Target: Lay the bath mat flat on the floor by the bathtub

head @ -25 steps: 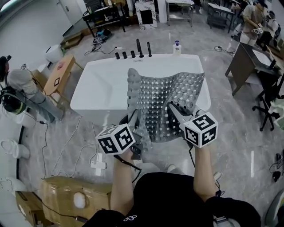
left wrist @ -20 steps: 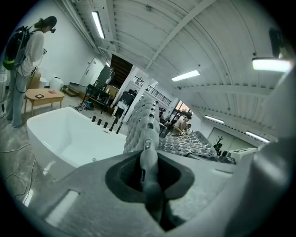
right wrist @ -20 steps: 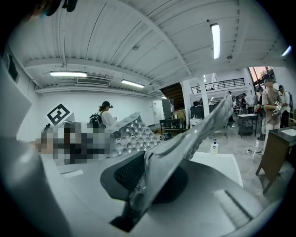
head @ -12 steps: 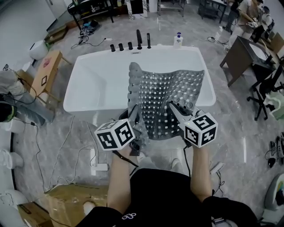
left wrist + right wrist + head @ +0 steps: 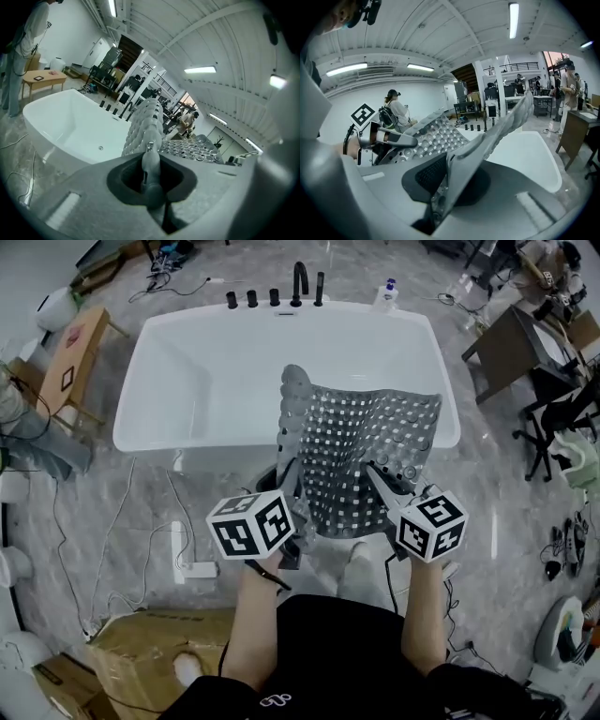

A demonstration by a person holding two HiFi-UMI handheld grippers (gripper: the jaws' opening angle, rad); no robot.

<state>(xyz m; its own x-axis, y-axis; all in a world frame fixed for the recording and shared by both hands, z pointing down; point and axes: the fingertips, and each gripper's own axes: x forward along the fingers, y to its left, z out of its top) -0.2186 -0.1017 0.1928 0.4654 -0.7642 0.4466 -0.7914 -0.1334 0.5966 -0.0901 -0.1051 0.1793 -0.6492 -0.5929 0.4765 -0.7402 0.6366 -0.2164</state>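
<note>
Bystander (image 5: 26, 427): L frame edge, cut off; only clothing shows.
Side table (image 5: 73, 348): wood, on floor off L end of bathtub (image 5: 178, 439).
Cardboard box (image 5: 141, 648): on floor, bottom L of head view; contents not visible; open or closed cannot be told.
Power strip (image 5: 185, 559): white, on floor just before bathtub's near L corner; cables run off it.
Bathtub: white, freestanding. Basin shows a drain fitting (image 5: 100, 148); R part of basin and part of near rim hidden behind bath mat (image 5: 370, 442).
Taps (image 5: 298, 282): black, in a row at middle of bathtub's far rim.
L gripper (image 5: 289, 476): jaws nearly together, clamped on bath mat's near L corner; L gripper view shows the mat edge pinched betw. them. In head view the tips are masked by the mat's fold.
Bath mat: grey, perforated, suction cups facing up. Held in the air, not on floor. Near edge spans betw. both grippers; far part lies over bathtub's near rim and R half of basin. L side curls up into a standing fold. Contact w/ rim: cannot tell.
R gripper (image 5: 375, 472): jaws narrow, gripping bath mat's near R corner.
Bottle (image 5: 385, 294): far R corner of bathtub rim; label too small to read.
Desk (image 5: 511, 338), office chair (image 5: 562, 418): on floor off bathtub's R end, both partly cut off.
</note>
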